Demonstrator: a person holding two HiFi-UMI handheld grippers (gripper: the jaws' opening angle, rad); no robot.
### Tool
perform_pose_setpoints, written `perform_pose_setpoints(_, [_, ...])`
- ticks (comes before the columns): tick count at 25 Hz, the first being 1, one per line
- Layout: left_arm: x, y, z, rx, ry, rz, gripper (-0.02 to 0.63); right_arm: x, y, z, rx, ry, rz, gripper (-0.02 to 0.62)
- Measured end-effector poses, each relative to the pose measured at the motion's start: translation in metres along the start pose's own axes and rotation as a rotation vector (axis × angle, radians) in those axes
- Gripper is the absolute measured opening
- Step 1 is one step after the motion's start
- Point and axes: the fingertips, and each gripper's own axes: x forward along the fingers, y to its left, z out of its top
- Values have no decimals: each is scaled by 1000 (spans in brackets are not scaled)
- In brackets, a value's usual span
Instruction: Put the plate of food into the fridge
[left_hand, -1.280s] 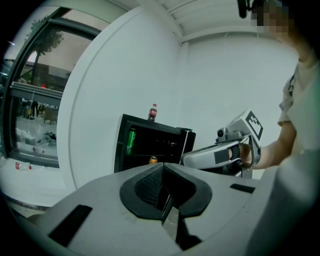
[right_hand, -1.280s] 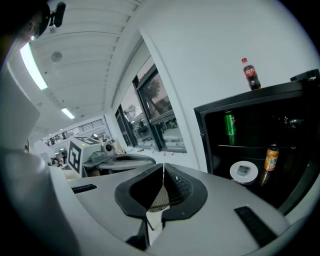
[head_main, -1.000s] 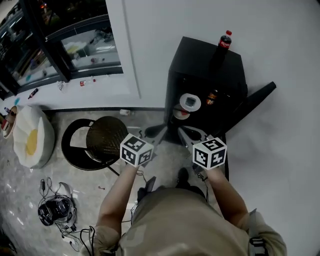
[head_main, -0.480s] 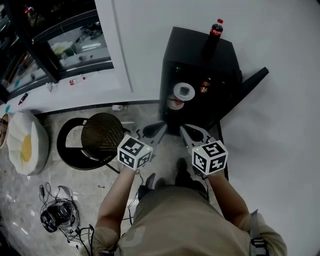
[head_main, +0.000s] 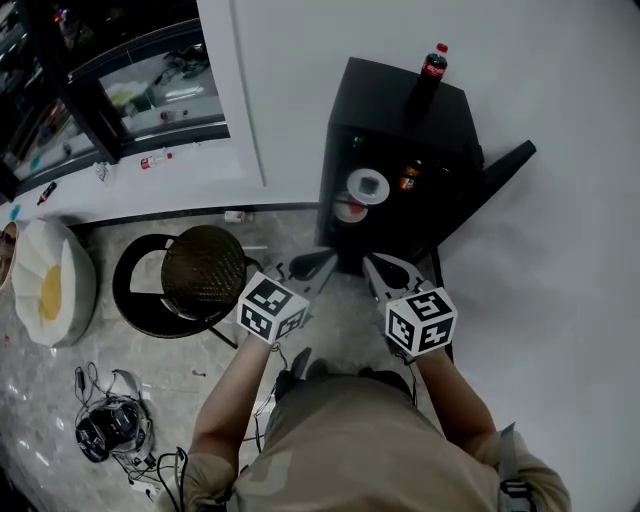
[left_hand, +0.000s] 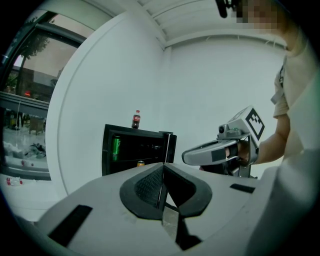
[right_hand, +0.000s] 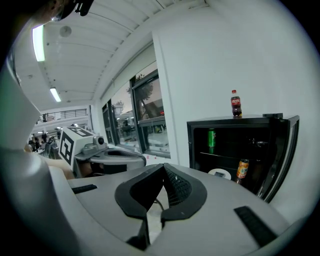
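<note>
The black mini fridge (head_main: 400, 140) stands against the white wall with its door (head_main: 492, 185) swung open to the right. The white plate of food (head_main: 367, 186) rests on a shelf inside it and also shows in the right gripper view as the plate (right_hand: 220, 173). My left gripper (head_main: 318, 266) and right gripper (head_main: 378, 268) hover side by side in front of the fridge's opening, both shut and empty. The left gripper view shows the left gripper (left_hand: 163, 169) pointing at the fridge (left_hand: 135, 150). In its own view the right gripper (right_hand: 163, 169) has its jaws together.
A cola bottle (head_main: 431, 64) stands on the fridge top. Inside are a green can (right_hand: 211, 137) and an orange bottle (right_hand: 243, 169). A round stool (head_main: 204, 270) stands to the left, a white cushion (head_main: 55, 285) further left, and cables (head_main: 110, 425) lie on the floor.
Both grippers have drawn back a little from the fridge toward the person, still shut and empty. The plate has stayed on the shelf.
</note>
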Motion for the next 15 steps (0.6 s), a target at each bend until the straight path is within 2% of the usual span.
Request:
perform_pose_setpoints(6, [12,-19,7,26,9,4,11,-21,-9,0,3,-19,14,21])
perform_pose_setpoints(12, [23,-43,16,71,13,56,11,-45,-25,-1,31,-38,58,21])
perform_pose_setpoints(15, [26,-55,20,64,5,80,11,-57,-26,-3,29,-41,91,21])
